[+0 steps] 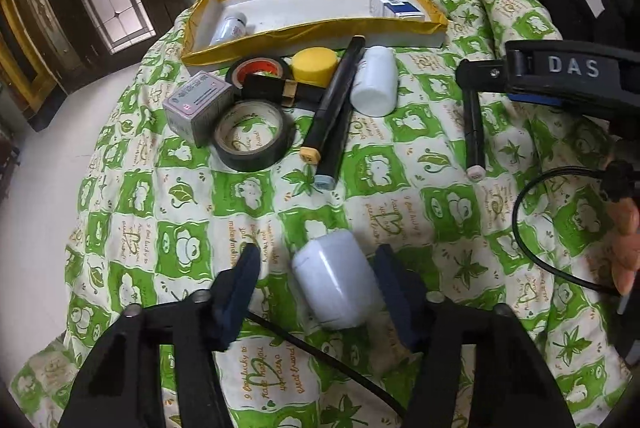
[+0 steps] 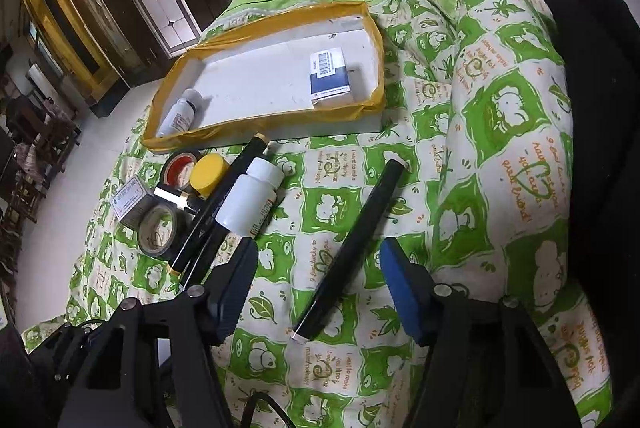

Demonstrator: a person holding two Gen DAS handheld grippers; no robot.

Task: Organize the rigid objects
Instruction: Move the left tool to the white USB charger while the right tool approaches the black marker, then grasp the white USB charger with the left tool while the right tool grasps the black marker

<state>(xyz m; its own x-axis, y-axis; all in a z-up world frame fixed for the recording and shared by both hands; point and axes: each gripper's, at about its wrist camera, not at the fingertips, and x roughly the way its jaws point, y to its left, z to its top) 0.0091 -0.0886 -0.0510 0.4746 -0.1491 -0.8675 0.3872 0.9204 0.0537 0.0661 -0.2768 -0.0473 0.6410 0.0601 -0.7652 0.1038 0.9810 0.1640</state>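
A pale, cap-less looking plastic bottle lies on its side on the green-patterned quilt. My left gripper is open around it, with a visible gap at the left finger. In the right wrist view a black marker lies slanted between the fingers of my right gripper, which is open and clear of it on both sides. The same marker shows at the right in the left wrist view. Beyond sits a white tray with yellow-taped rim, holding a small bottle and a blue-and-white box.
In front of the tray is a cluster: a white bottle, a yellow lid, two black markers, two tape rolls, a grey box. Dark cloth lies at the right. The quilt drops to the floor on the left.
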